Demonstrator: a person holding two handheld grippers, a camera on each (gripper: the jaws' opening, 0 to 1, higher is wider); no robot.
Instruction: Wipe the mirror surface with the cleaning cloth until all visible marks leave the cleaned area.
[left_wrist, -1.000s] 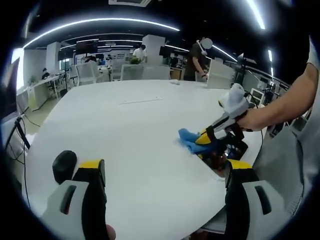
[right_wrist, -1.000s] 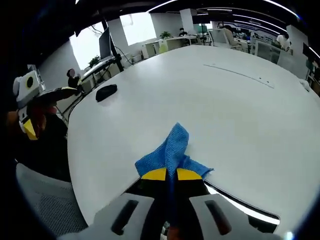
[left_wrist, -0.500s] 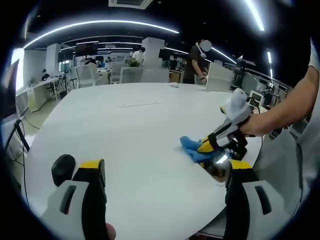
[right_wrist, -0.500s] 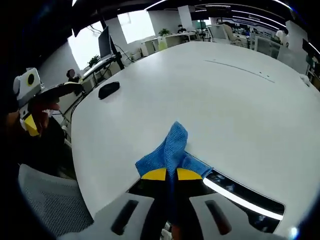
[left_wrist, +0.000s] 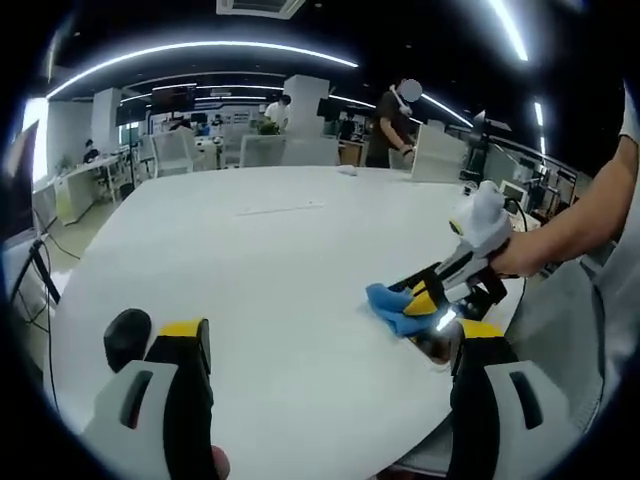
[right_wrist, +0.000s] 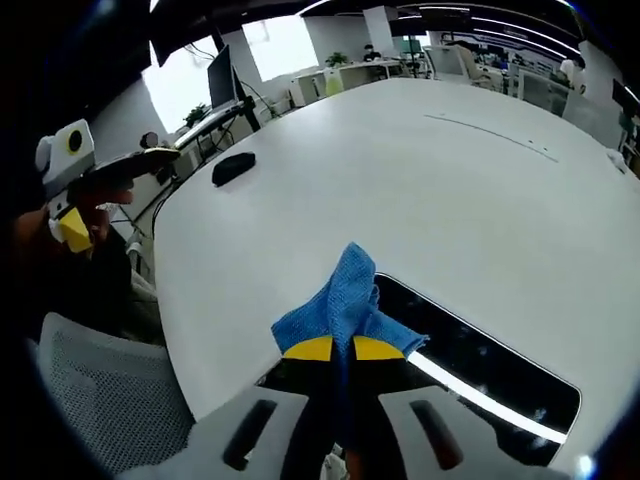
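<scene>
A blue cleaning cloth (right_wrist: 343, 298) is pinched between the yellow-tipped jaws of my right gripper (right_wrist: 333, 348), which is shut on it. The cloth rests on the near end of a dark flat mirror (right_wrist: 485, 372) that lies on the white table (right_wrist: 450, 190). In the left gripper view the right gripper (left_wrist: 447, 285), held by a person's hand, presses the cloth (left_wrist: 393, 305) down by the mirror (left_wrist: 440, 343) near the table's right edge. My left gripper (left_wrist: 330, 340) hangs open over the table with nothing between its jaws. It also appears at the left of the right gripper view (right_wrist: 72, 205).
A black mouse-like object (left_wrist: 127, 331) lies by my left jaw, and is also seen far across the table (right_wrist: 233, 166). A grey mesh chair (right_wrist: 95, 400) stands off the table edge. Desks, monitors and people fill the office behind.
The right gripper has drawn the cloth back along the mirror toward the table edge, so more dark mirror surface shows beyond the cloth. The left gripper has stayed put.
</scene>
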